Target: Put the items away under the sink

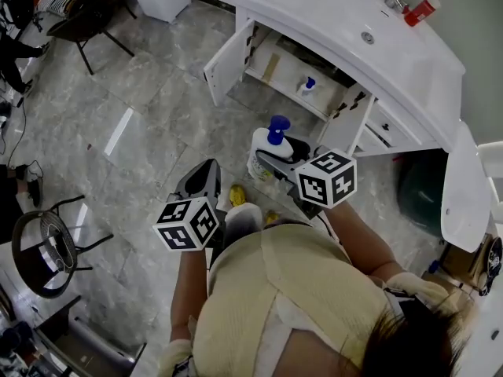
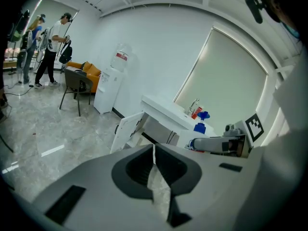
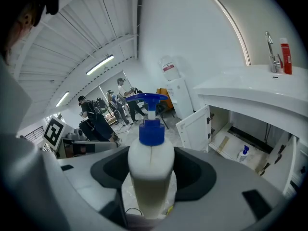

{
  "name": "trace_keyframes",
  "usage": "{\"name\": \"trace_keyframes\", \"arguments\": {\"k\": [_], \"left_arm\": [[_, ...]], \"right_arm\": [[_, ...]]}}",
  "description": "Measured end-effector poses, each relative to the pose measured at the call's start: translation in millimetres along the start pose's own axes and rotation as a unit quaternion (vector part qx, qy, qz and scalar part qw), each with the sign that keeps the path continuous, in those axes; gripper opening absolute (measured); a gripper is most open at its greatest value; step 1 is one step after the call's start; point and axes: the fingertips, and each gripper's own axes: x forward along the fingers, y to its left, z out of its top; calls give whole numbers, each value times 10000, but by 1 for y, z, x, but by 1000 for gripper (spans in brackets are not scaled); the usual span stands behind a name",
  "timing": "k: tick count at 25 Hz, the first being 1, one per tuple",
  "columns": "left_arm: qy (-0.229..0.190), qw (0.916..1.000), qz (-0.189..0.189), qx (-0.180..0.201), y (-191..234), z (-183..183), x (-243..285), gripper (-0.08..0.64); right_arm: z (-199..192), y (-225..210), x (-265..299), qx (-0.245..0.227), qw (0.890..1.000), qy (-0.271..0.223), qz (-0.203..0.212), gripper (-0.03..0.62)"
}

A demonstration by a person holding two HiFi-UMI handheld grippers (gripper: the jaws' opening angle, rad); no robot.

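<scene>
Bottle [image 3: 150, 177] with a blue pump stands upright, clamped at its body by the right gripper [image 3: 149, 203] above the floor [image 1: 157, 124], well apart from the open cabinet [image 1: 271, 67]. Left gripper [image 2: 155, 170] is closed on nothing. Seemingly gripped low, the smooth bottle may tip or slip; swinging in could topple the small bottle [image 1: 308, 86] near the cabinet's right edge.
</scene>
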Motion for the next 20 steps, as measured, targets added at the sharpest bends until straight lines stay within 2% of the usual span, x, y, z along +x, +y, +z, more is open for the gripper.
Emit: {"name": "trace_keyframes", "arguments": {"k": [8,14,20], "left_arm": [[140,9997,-178,-23,31,15,12,49],[289,9989,-332,142,44,23,24,49],[153,9994,-295,-105,54,35,35,49]], "right_arm": [[10,1,27,55,9996,71,-251,281],[19,-11,34,135,9983,-28,-572,281],[30,-21,40,123,9973,-98,-719,281]]}}
